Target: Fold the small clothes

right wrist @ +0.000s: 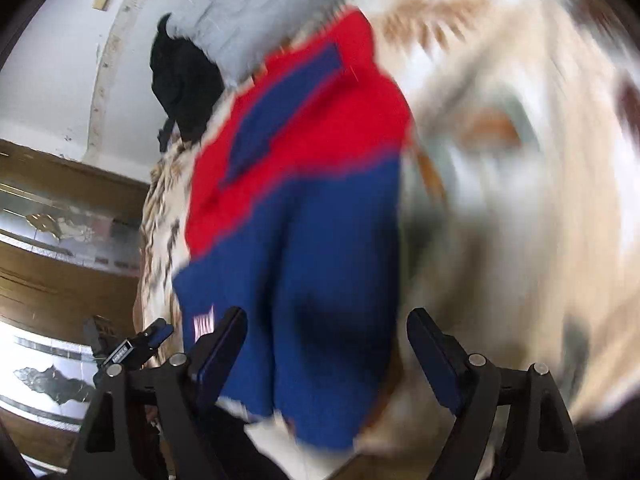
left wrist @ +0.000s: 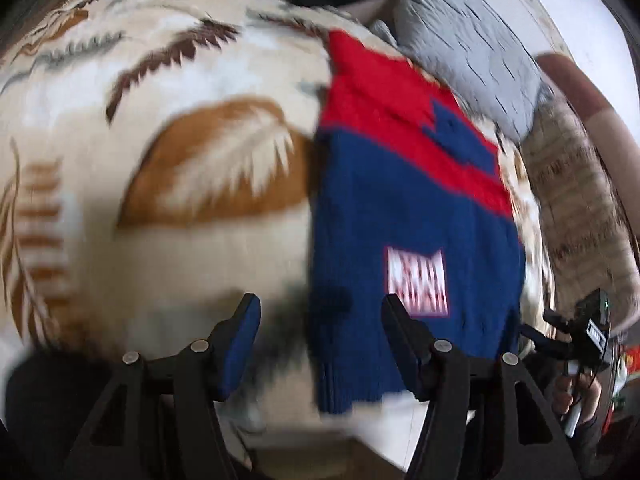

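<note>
Left gripper (left wrist: pixel 320 320) jaws spread wide, nothing between them, hovering above the near hem of the sweater (left wrist: pixel 412 216). Right gripper (right wrist: pixel 326 336) also wide apart, empty, over the sweater's (right wrist: pixel 296 208) blue lower part. Sweater is small, knit, navy body with a red upper band, a blue patch inside the red, white-and-red label (left wrist: pixel 416 282) on the blue. It lies flat on the feather-print blanket (left wrist: pixel 160 160), near the blanket's edge. Grey pillow (left wrist: pixel 464 40) beyond the red end, dark garment (right wrist: pixel 184 80) beside it. Both views motion-blurred, fine detail unreadable. Right gripper visible at far right of the left view (left wrist: pixel 592 328), hand on its handle.
</note>
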